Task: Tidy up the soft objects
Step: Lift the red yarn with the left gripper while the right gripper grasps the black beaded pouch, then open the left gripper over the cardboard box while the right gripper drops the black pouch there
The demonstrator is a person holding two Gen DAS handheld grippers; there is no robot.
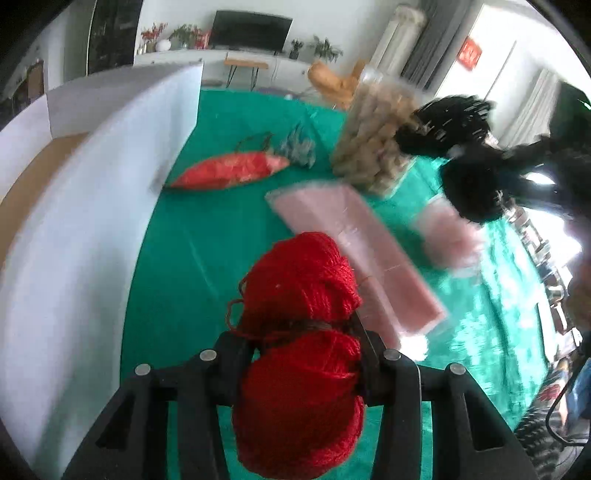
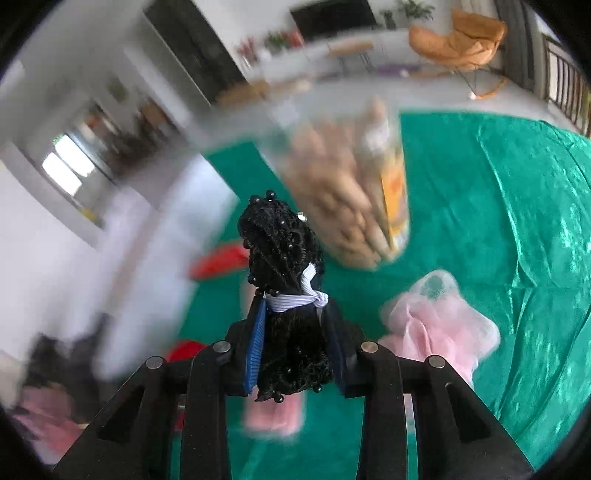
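A dark television (image 1: 252,28) stood on a long white shelf (image 1: 207,59) against the far wall. Potted plants (image 1: 325,47) and red flowers (image 1: 153,32) flanked the television. Right of it sat an orange chair (image 2: 458,44), then grey curtains (image 1: 424,44) beside a bright window (image 1: 491,59). Daylight filled the room.

In the right wrist view motion blur smears the clear bag (image 2: 354,184) of tan pieces, the white box wall (image 2: 147,258) and the red item (image 2: 221,262). The red yarn (image 1: 299,354) hides the left fingertips.
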